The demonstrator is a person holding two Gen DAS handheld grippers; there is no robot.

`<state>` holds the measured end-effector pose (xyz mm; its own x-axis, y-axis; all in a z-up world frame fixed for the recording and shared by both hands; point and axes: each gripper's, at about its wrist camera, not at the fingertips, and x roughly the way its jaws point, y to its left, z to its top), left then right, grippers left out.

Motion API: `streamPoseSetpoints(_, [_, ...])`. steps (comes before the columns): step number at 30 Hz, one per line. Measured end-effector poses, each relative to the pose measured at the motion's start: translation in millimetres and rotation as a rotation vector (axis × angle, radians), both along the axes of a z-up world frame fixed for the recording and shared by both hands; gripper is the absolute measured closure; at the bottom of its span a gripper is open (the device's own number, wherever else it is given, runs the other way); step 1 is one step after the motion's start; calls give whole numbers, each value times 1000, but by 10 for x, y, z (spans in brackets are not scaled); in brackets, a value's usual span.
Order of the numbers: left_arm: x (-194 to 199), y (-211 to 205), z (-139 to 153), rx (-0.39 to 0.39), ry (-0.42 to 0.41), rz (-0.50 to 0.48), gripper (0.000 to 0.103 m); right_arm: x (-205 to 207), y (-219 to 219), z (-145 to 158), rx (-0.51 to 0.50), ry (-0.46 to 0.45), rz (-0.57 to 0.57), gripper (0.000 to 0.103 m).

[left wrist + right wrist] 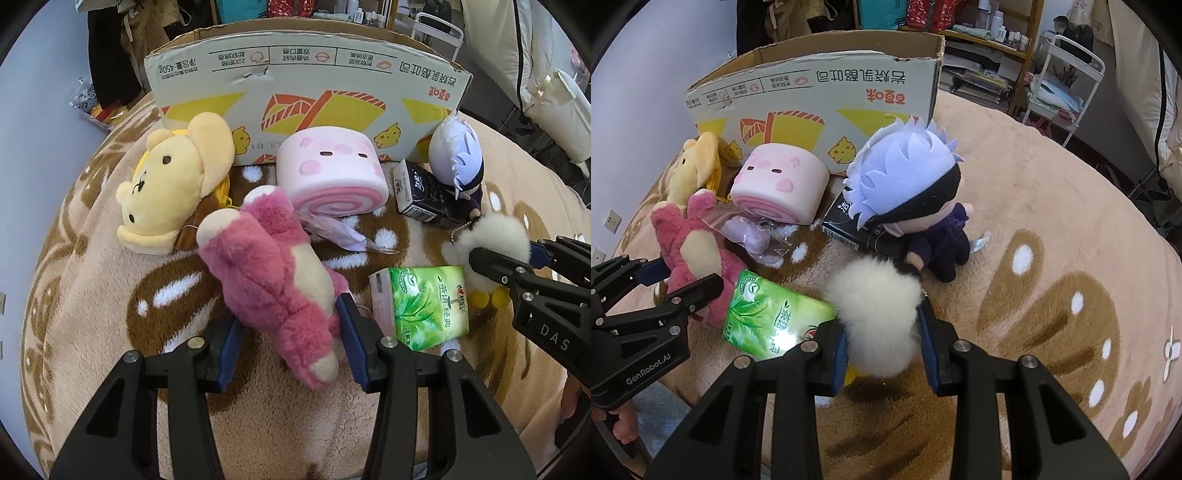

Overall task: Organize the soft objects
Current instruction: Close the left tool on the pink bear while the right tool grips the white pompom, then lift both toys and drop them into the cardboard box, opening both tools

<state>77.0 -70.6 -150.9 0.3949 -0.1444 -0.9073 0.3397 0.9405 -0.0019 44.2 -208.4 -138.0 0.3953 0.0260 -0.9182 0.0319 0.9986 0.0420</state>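
Note:
My left gripper (288, 332) is shut on the lower body of a pink plush bear (273, 266) lying on the blanket; the bear also shows in the right wrist view (694, 254). My right gripper (882, 339) is shut on a white fluffy pom-pom toy (875, 314), which also shows in the left wrist view (495, 240). A yellow plush bear (170, 184), a pink roll-cake plush (332, 173) and a white-haired doll (912, 199) lie in front of an open cardboard box (306, 74).
A green tissue pack (428, 306) lies between the two grippers. A black carton (421, 192) lies under the doll. A clear bag with a purple item (753, 232) lies by the roll-cake. A beige and brown blanket (1052, 240) covers the surface. Shelves and a white cart (1067, 74) stand behind.

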Motion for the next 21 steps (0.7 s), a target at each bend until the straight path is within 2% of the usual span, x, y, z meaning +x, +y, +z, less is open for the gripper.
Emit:
streamPoseSetpoints(5, [-34,-11,33,17,-22,-17,57,19,-24,16,7,-16,-1,68])
streamPoseSetpoints(8, [-67,24,97,26,-53,9,61,2,-45,47,18,-36,-7,68])
streamPoseSetpoints(9, [-70,40,127,25,-68,18,63,-1,-65,55,26,-41,-11,68])
streamPoseSetpoints(10, [-65,69,157,13,-72,27,73,-3,-87,63,35,-45,-16,68])
streamPoseSetpoints(12, [-53,105,171,-2,-65,42,73,-9,-126,88,49,-57,-23,68])
streamPoseSetpoints(16, [-16,96,78,18,-29,34,73,-20,-194,106,60,-64,-36,68])
streamPoseSetpoints(21, [-57,101,147,1,-43,31,73,-3,-220,111,62,-71,-35,68])
